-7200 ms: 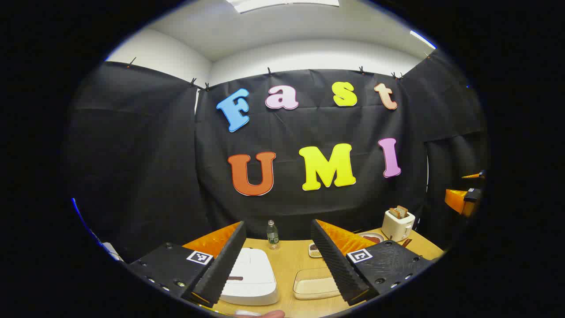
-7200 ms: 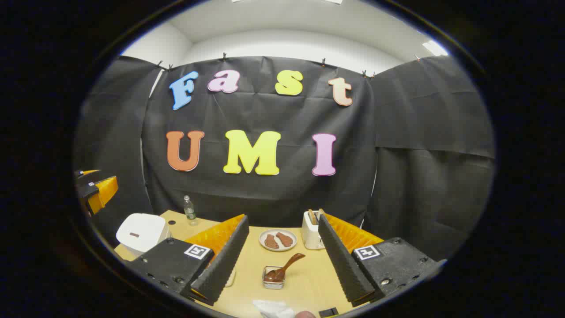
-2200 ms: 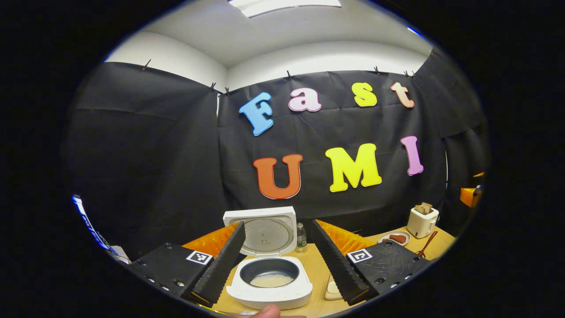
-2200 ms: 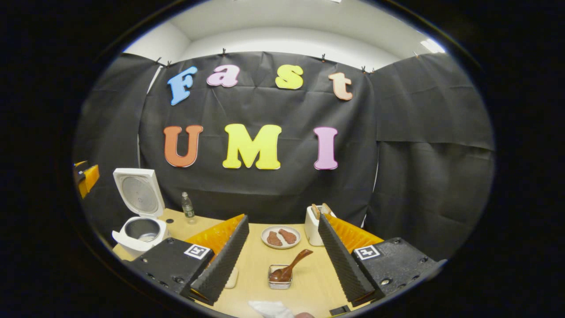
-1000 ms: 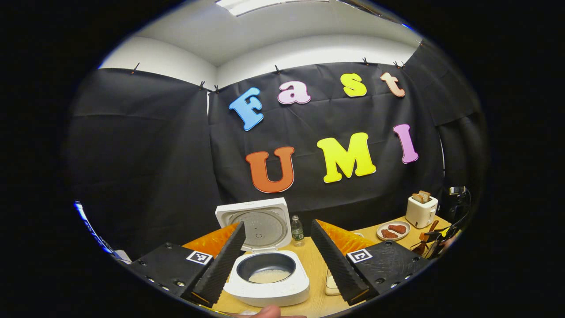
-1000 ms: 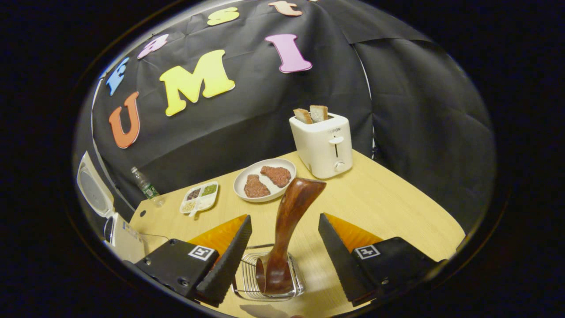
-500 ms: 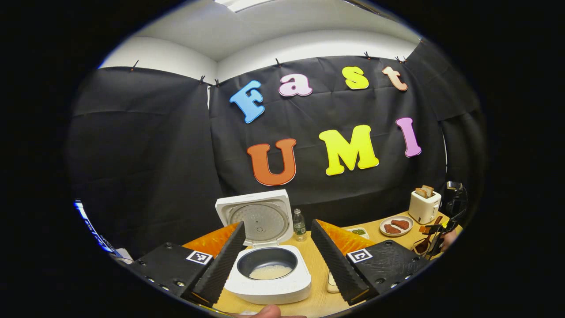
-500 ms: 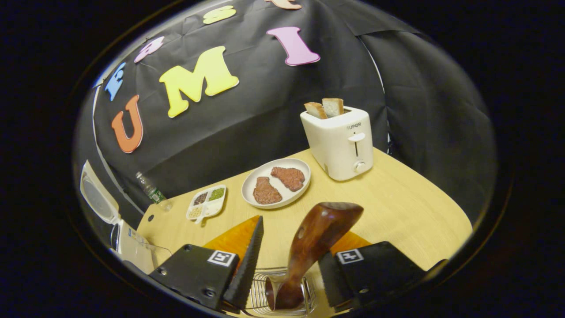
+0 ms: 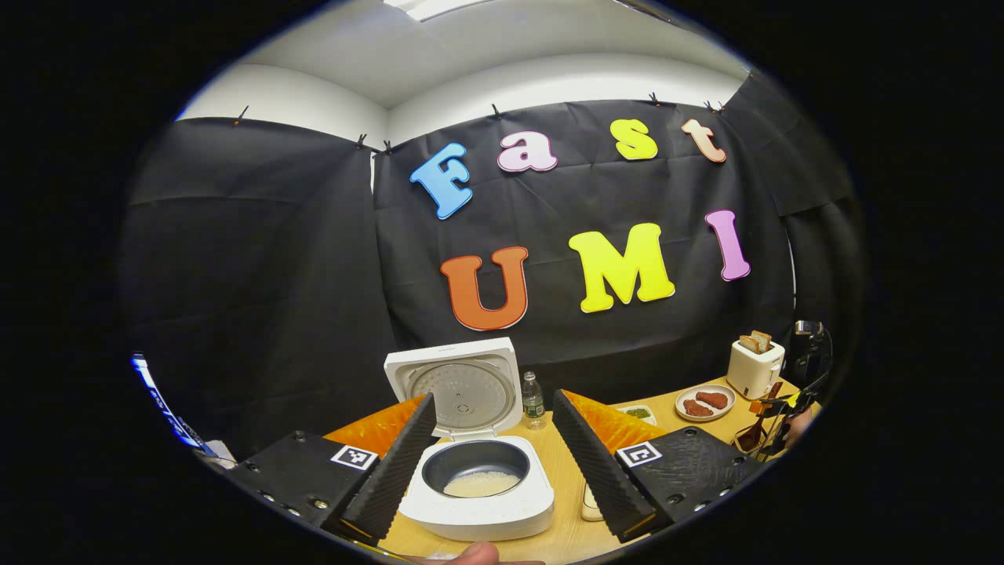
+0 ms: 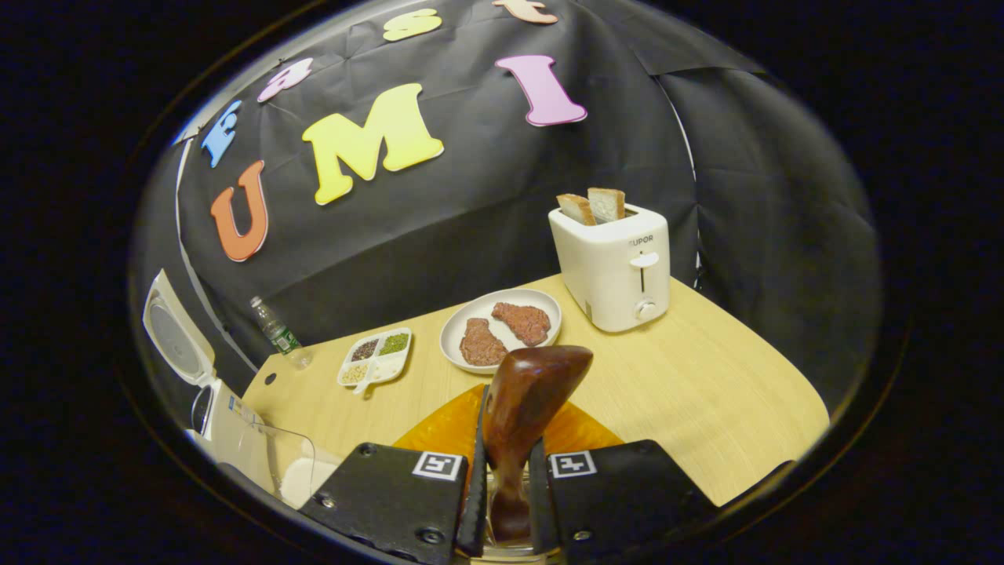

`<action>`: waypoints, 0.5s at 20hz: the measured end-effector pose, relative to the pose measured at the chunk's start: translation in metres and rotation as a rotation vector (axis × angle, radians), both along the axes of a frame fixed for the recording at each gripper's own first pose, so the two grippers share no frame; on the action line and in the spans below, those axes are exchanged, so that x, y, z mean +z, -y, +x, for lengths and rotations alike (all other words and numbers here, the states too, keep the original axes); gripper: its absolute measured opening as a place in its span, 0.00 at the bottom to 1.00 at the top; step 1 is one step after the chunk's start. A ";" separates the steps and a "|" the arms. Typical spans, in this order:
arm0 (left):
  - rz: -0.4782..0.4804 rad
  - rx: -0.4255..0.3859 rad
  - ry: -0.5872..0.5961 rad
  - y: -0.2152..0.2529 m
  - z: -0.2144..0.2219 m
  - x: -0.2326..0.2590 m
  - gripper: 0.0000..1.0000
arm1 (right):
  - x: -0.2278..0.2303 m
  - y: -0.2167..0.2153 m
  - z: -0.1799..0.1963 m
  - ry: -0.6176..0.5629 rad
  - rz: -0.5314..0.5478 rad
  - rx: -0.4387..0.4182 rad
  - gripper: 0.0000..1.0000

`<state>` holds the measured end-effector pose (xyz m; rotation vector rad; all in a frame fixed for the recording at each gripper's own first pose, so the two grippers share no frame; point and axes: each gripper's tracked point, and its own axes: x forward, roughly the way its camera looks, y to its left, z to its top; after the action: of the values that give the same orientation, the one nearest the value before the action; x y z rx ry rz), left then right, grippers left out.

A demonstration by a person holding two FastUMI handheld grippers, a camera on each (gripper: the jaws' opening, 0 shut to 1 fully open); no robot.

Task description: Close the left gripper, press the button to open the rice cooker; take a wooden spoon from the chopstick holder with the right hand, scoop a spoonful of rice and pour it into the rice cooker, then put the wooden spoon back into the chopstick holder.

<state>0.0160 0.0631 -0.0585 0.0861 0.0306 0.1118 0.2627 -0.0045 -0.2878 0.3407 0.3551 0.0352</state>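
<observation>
Wooden spoon (image 10: 527, 392): we see its handle standing up between the jaws of the right gripper (image 10: 502, 502), which have come together on it from both sides; the bowl end is low, at the chopstick holder (image 10: 502, 555), of which we see only a little wire at the bottom edge.
Rice cooker (image 9: 478, 486): its lid (image 9: 459, 388) stands up behind the pot, so we judge the button step as done. Some white rice lies on the bottom of the pot.
Left gripper (image 9: 490, 463): its jaws are wide apart and hold nothing; the rice cooker sits just in front, between them.
Landmark: we place things from the rice cooker. A clear container (image 10: 290, 463) with rice stands just beside it, toward the right gripper. The wooden spoon is well apart from it, at the far right end of the bench (image 10: 706, 392).
Done, in our judgement: opening the cooker, closing on the spoon.
Left to do: lift the spoon out, scoop rice, pour it into the pot, put the spoon back into the holder.
Other things: a toaster (image 10: 616, 267) and a plate (image 10: 502, 318) stand behind the spoon.
</observation>
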 end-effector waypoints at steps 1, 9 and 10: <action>0.001 0.002 0.001 -0.001 -0.001 0.000 0.95 | 0.005 0.000 -0.004 0.009 -0.015 -0.001 0.28; -0.009 0.019 0.002 -0.020 -0.006 -0.008 0.95 | 0.109 -0.009 -0.046 0.166 -0.203 -0.014 0.27; -0.011 0.021 0.005 -0.023 -0.007 -0.008 0.95 | 0.126 -0.016 -0.052 0.186 -0.234 -0.005 0.28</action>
<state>0.0091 0.0863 -0.0668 0.0745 0.0274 0.1331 0.2112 0.0111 -0.1617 0.1054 0.1716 0.0201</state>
